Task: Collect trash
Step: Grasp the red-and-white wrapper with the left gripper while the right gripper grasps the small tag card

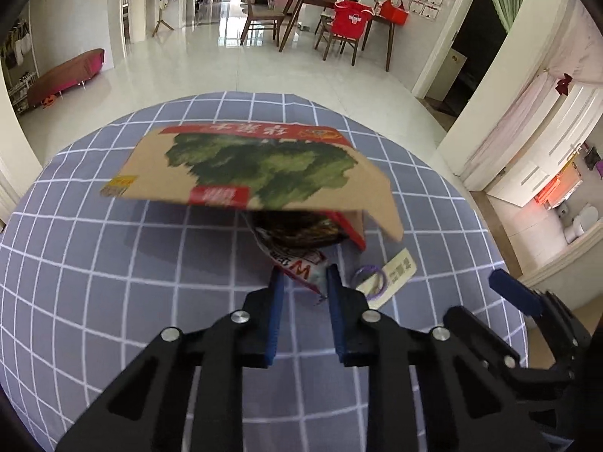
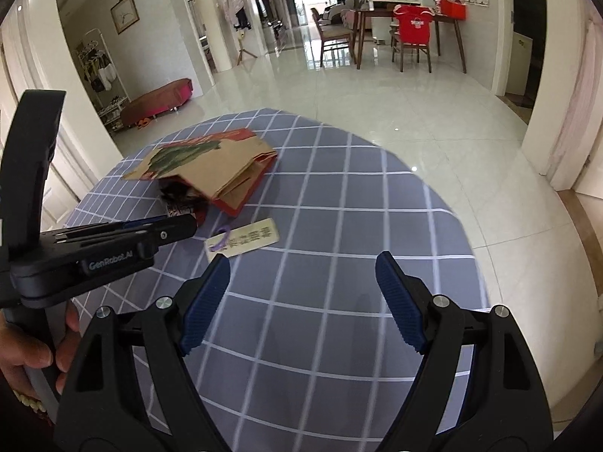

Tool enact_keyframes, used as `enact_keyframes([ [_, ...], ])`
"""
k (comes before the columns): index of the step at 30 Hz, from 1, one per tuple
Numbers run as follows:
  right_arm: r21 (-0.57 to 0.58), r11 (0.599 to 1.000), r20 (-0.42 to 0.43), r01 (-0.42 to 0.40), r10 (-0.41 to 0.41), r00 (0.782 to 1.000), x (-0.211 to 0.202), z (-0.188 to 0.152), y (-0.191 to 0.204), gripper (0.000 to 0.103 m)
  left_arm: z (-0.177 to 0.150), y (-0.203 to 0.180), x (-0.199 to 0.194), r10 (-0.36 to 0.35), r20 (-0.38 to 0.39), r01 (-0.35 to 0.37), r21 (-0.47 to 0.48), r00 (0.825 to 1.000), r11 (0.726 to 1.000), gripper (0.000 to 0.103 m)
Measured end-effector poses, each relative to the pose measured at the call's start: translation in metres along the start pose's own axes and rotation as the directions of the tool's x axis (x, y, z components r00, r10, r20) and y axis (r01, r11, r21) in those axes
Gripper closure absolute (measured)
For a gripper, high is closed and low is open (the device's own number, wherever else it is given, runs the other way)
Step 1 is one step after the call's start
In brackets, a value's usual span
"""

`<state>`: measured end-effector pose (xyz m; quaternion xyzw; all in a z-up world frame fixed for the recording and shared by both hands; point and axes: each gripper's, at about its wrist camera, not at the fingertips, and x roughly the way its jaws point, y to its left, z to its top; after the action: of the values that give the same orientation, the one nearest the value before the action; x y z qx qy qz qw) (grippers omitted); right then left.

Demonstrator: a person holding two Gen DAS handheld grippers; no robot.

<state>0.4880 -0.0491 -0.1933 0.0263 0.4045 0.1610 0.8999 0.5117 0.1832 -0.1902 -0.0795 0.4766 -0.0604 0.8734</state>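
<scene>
Left gripper point(image 1: 303, 277) pinches a wrapper point(image 1: 301, 267) sticking out of the bag point(image 1: 260, 165) at 12 o'clock on the table point(image 1: 113, 263). Right gripper point(image 2: 303, 293) hovers agape; tag point(image 2: 245, 241) at 11 o'clock.

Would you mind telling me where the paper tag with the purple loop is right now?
The paper tag lies flat on the checked tablecloth, just in front of the paper bag. In the left wrist view it sits right of the left gripper.

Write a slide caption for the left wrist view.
Left tool pinching a wrapper at the paper bag's mouth on the checked tablecloth.
</scene>
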Motion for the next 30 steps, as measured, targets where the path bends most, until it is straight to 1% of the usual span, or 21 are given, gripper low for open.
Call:
enact_keyframes([
  [7, -0.060, 0.998, -0.038, -0.004, 0.002, 0.999, 0.018, 0.007, 0.033, 0.025, -0.025, 0.025, -0.022, 0.005, 0.007, -0.005, 0.016, 1.000, 1.000, 0.083],
  [13, -0.147, 0.988, -0.050, 0.038, -0.046, 0.998, 0.036, 0.013, 0.063, 0.025, -0.039, 0.041, -0.035, -0.009, 0.017, 0.009, -0.004, 1.000, 1.000, 0.083],
  [14, -0.160, 0.986, -0.057, 0.045, -0.055, 0.997, 0.039, 0.011, 0.066, 0.031, -0.041, 0.045, -0.036, -0.012, 0.018, 0.013, -0.007, 1.000, 1.000, 0.083],
  [15, -0.178, 0.983, -0.079, 0.052, -0.067, 0.995, 0.044, 0.008, 0.070, 0.051, -0.041, 0.044, -0.036, -0.013, 0.020, 0.013, -0.007, 1.000, 1.000, 0.083],
  [16, -0.193, 0.979, -0.070, 0.066, -0.081, 0.994, 0.044, 0.007, 0.072, 0.056, -0.043, 0.044, -0.037, -0.017, 0.022, 0.017, -0.005, 1.000, 1.000, 0.083],
  [17, -0.200, 0.978, -0.072, 0.063, -0.079, 0.994, 0.044, 0.007, 0.072, 0.064, -0.044, 0.046, -0.038, -0.021, 0.022, 0.021, -0.006, 1.000, 1.000, 0.083],
  [19, -0.210, 0.976, -0.074, 0.053, -0.070, 0.995, 0.044, 0.008, 0.072, 0.075, -0.044, 0.048, -0.039, -0.025, 0.023, 0.025, -0.003, 0.999, 1.000, 0.084],
  [20, -0.219, 0.974, -0.071, 0.055, -0.072, 0.995, 0.042, 0.008, 0.072, 0.085, -0.043, 0.049, -0.041, -0.026, 0.025, 0.026, -0.001, 0.999, 1.000, 0.084],
  [21, -0.224, 0.973, -0.071, 0.054, -0.071, 0.995, 0.041, 0.007, 0.072, 0.090, -0.045, 0.051, -0.042, -0.028, 0.026, 0.028, 0.001, 0.999, 1.000, 0.084],
  [23, -0.217, 0.975, -0.067, 0.043, -0.058, 0.996, 0.038, 0.006, 0.069, 0.098, -0.047, 0.054, -0.046, -0.035, 0.031, 0.035, 0.005, 0.999, 0.999, 0.084],
  [24, -0.208, 0.978, -0.070, 0.030, -0.045, 0.997, 0.035, 0.005, 0.066, 0.100, -0.048, 0.052, -0.049, -0.036, 0.034, 0.036, 0.007, 0.999, 0.999, 0.084],
  [30, -0.190, 0.982, -0.035, -0.017, 0.011, 0.999, 0.007, -0.006, 0.065, 0.101, -0.055, 0.045, -0.064, -0.045, 0.049, 0.044, 0.023, 0.998, 0.999, 0.084],
])
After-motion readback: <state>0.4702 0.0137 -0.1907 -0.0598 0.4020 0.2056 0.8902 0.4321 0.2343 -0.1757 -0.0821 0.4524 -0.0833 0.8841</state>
